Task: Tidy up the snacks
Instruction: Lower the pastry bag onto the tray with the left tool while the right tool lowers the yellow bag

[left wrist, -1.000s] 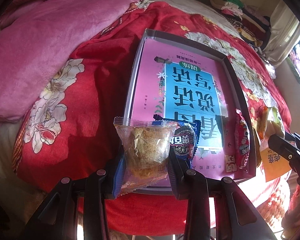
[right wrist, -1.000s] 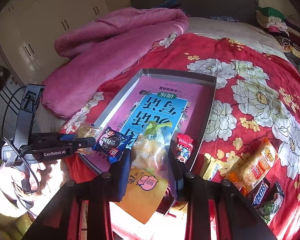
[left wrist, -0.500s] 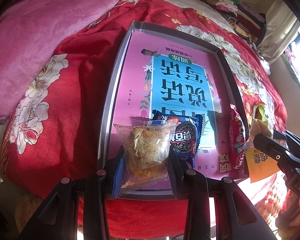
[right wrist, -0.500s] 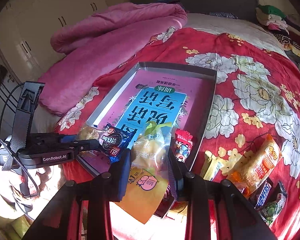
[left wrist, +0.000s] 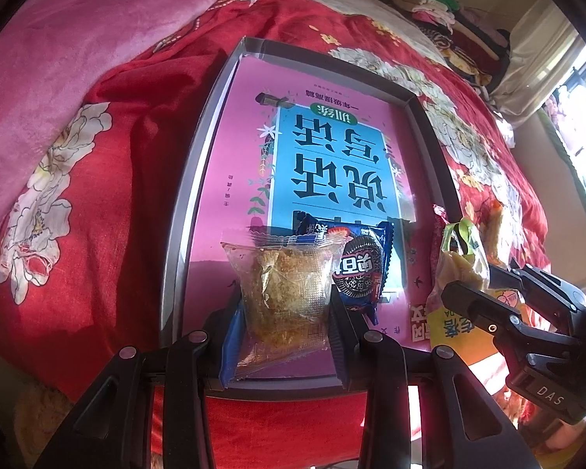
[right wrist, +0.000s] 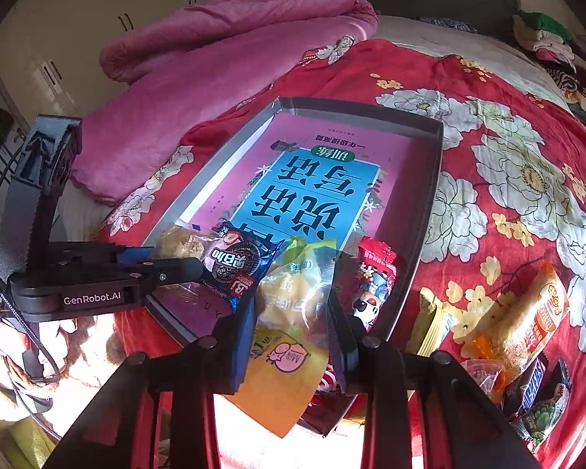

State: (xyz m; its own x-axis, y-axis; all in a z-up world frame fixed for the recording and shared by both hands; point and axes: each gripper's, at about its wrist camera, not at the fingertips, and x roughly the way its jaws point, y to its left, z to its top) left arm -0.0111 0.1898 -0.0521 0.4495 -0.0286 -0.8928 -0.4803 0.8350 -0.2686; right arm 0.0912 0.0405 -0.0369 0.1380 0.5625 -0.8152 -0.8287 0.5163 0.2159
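Note:
A grey tray [left wrist: 199,148] [right wrist: 429,179] lined with a pink and blue book lies on the red floral bedspread. My left gripper [left wrist: 285,305] is shut on a clear packet of golden crumbly cake [left wrist: 281,281] over the tray's near left corner. Beside it in the tray lies a blue cookie packet [left wrist: 361,269] [right wrist: 238,262]. My right gripper [right wrist: 293,305] is shut on a yellow snack bag [right wrist: 293,305] [left wrist: 461,258] over the tray's near edge. A red snack packet [right wrist: 375,273] lies in the tray at the right. The left gripper [right wrist: 175,267] shows from the side in the right wrist view.
Several loose snack packets [right wrist: 527,320] lie on the bedspread right of the tray. A pink quilt [right wrist: 215,51] is bunched at the far left. Folded clothes [left wrist: 449,11] are piled at the far right. A hand [right wrist: 31,355] holds the left gripper's handle.
Both held packets have come lower and closer over the tray's near end; the tray looks larger in both views. Both grips are unchanged.

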